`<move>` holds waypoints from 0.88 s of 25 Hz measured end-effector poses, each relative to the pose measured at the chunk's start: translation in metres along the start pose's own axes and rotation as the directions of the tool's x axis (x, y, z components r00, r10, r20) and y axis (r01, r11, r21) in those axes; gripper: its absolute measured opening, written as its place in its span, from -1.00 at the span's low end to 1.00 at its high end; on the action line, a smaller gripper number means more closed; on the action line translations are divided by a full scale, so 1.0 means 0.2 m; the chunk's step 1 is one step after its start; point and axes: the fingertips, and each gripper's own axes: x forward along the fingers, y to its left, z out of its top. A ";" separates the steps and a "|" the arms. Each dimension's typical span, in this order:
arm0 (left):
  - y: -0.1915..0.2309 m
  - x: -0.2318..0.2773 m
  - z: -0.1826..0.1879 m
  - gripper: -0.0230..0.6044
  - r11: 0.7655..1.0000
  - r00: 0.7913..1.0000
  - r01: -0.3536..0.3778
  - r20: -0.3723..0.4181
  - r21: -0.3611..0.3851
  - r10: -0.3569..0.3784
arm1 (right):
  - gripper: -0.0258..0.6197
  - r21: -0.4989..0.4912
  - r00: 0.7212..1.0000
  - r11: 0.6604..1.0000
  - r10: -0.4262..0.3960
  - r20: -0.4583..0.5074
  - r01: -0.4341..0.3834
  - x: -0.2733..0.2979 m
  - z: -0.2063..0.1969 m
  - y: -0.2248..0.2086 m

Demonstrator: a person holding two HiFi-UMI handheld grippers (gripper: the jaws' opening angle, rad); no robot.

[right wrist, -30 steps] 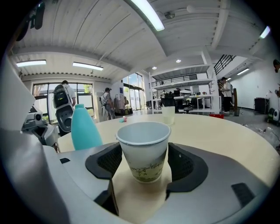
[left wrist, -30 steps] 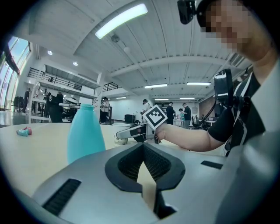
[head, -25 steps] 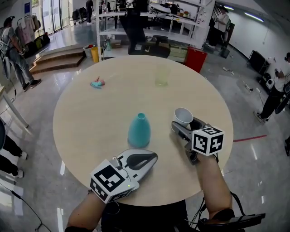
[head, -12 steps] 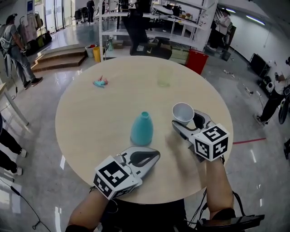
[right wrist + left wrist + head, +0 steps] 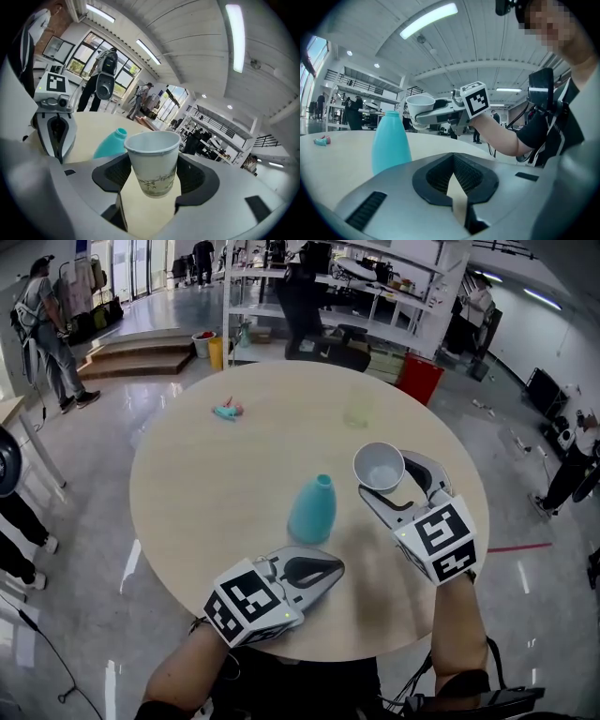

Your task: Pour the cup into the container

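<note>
The right gripper (image 5: 395,482) clamps a white paper cup (image 5: 152,161) by its sides, upright and lifted off the round wooden table (image 5: 206,493), just right of the teal bottle-shaped container (image 5: 312,509) and about level with its open mouth. The container stands upright near the middle of the table. In front of the container, the left gripper (image 5: 330,570) rests low over the table with its jaws pressed together on nothing. Beyond the container sit a translucent cup (image 5: 357,409) and, to the left, a small pink-and-teal object (image 5: 226,411).
</note>
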 end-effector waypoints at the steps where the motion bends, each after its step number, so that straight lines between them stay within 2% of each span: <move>1: 0.00 -0.01 0.00 -0.92 1.000 1.000 0.010 -0.003 0.001 -0.010 | 0.02 -0.025 1.000 1.000 -0.001 -0.006 0.001 0.01 0.02 0.01; 5: -0.02 -0.02 -0.01 -0.92 0.999 0.999 0.048 -0.014 0.007 -0.048 | 0.02 -0.149 0.999 0.989 -0.019 -0.031 0.014 0.02 0.08 0.02; 11: -0.05 -0.03 -0.01 -0.92 0.995 0.995 0.102 0.003 0.022 -0.102 | 0.02 -0.284 0.997 0.959 -0.039 -0.067 0.019 0.06 0.13 0.04; 22: -0.06 -0.03 0.00 -0.92 0.994 0.995 0.103 0.003 0.024 -0.103 | 0.02 -0.435 0.989 0.900 -0.079 -0.127 0.016 0.12 0.13 0.05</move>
